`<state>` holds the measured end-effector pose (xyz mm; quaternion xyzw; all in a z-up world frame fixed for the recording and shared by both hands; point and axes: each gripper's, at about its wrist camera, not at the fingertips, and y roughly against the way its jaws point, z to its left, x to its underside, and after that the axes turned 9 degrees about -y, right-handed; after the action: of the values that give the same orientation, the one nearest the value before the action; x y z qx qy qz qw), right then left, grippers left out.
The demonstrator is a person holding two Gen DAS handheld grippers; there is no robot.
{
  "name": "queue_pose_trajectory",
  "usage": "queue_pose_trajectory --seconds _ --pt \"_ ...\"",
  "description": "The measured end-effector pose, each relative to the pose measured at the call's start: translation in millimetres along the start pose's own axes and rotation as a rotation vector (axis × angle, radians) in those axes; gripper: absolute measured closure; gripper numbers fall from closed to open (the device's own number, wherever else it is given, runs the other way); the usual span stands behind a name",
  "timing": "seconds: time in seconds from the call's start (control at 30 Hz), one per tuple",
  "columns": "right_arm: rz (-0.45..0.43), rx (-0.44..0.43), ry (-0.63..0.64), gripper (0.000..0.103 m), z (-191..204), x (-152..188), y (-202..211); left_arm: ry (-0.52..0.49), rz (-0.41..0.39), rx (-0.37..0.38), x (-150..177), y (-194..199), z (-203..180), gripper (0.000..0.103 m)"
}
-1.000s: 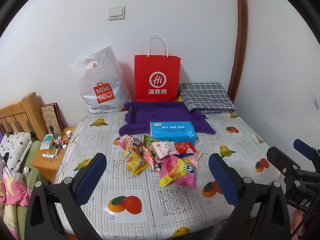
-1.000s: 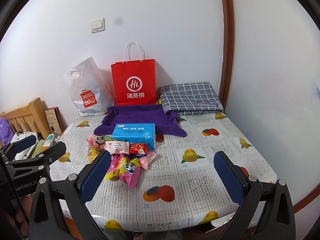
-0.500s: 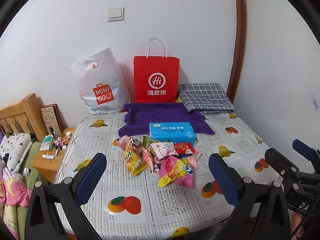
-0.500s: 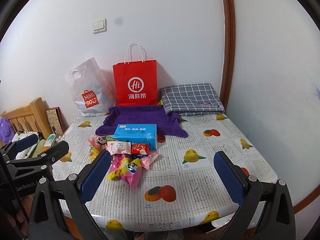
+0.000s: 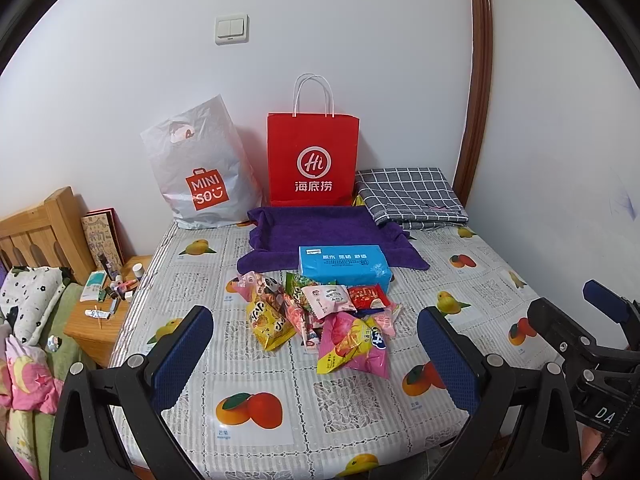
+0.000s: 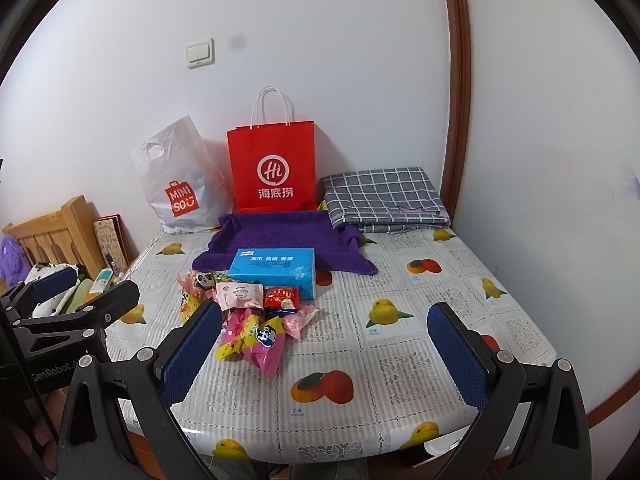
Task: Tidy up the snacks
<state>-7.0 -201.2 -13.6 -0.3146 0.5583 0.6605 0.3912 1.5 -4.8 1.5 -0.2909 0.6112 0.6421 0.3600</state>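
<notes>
A heap of snack packets lies in the middle of the fruit-print table; it also shows in the right wrist view. It holds a yellow bag, a pink and yellow bag and a small red packet. A purple cloth tray sits behind it, empty inside. My left gripper is open, near the table's front edge, short of the heap. My right gripper is open, to the right of the heap.
A blue tissue pack lies between heap and tray. A red paper bag and a white Miniso bag stand at the wall. A folded grey checked cloth lies back right. A cluttered wooden nightstand stands left.
Both cameras have shifted very slightly; the scene sits a touch differently in view. Nothing on the table has moved, and both grippers stay open.
</notes>
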Motion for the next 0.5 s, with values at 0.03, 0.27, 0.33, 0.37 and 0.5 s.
queue_pose_trajectory --seconds 0.03,0.27,0.33,0.37,0.5 --pt "0.000 0.000 -0.001 0.001 -0.1 0.2 0.2 0.002 -0.002 0.002 0.0 0.1 0.3 0.001" --pt "-0.002 -0.002 0.003 0.001 0.0 1.5 1.1 0.024 -0.024 0.013 0.8 1.0 1.3 0.001" --pt "-0.005 -0.004 0.005 0.001 1.1 2.3 0.6 0.027 -0.026 0.013 0.9 0.6 1.1 0.001" --pt "-0.005 -0.006 0.006 0.001 1.5 2.7 0.1 0.023 -0.020 0.013 -2.3 3.6 3.5 0.001" --pt "-0.006 -0.013 0.013 0.001 3.7 5.0 -5.1 -0.034 0.045 -0.019 -2.5 -3.9 6.0 0.001"
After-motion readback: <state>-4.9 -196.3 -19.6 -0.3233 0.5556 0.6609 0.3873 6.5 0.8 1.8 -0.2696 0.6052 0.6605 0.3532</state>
